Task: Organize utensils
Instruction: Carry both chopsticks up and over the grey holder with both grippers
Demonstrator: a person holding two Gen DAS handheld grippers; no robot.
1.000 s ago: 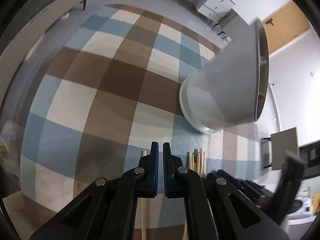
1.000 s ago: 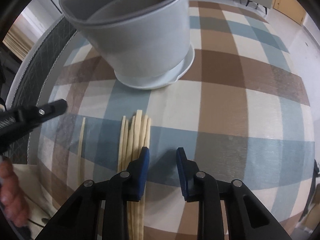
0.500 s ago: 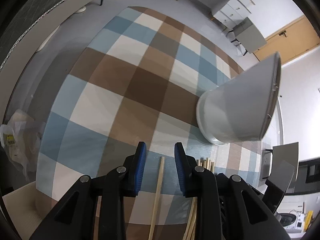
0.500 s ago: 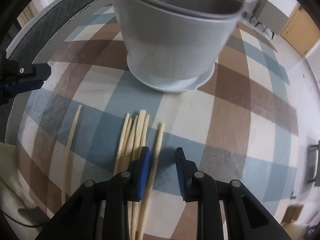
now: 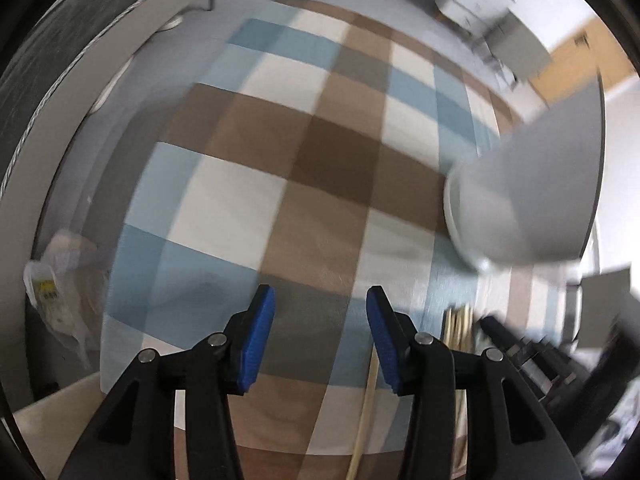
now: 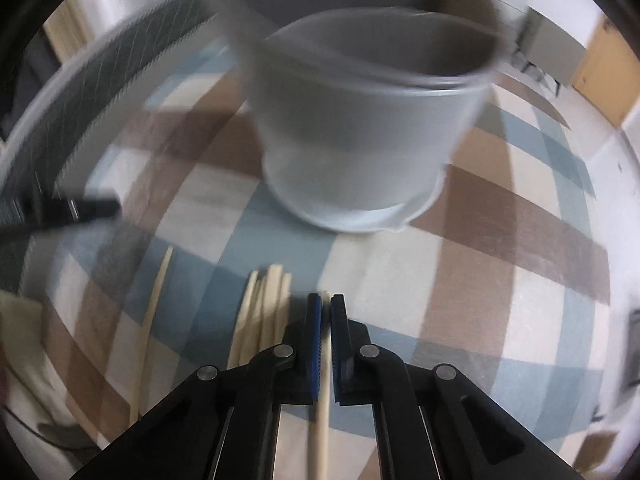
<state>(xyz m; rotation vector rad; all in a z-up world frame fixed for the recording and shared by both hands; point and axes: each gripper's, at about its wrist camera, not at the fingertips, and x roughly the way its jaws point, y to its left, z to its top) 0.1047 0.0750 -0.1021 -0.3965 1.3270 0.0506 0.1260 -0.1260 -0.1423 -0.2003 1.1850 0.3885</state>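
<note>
Right gripper (image 6: 326, 312): jaws have just closed from a part-open gap onto one chopstick (image 6: 323, 412), which runs back between the pads toward the camera (a half second ago it lay loose between the open jaws).
Left gripper (image 5: 320, 320): jaws have just been opening, now moderately wide; nothing between the pads. A lone chopstick (image 5: 366, 408) lies just inside its right finger, not gripped.
Bundle of chopsticks (image 6: 266, 312): flat on the checked cloth (image 6: 500, 280), just left of the right gripper's fingertips; one stray chopstick (image 6: 156, 300) further left.
Grey cup (image 6: 360, 140): upright ahead of the right gripper, mouth open (blurred).
Meaning for the task: first chopstick appears secured; lifting it into the cup is the likely next step, with the left gripper lining up on its own chopstick.
</note>
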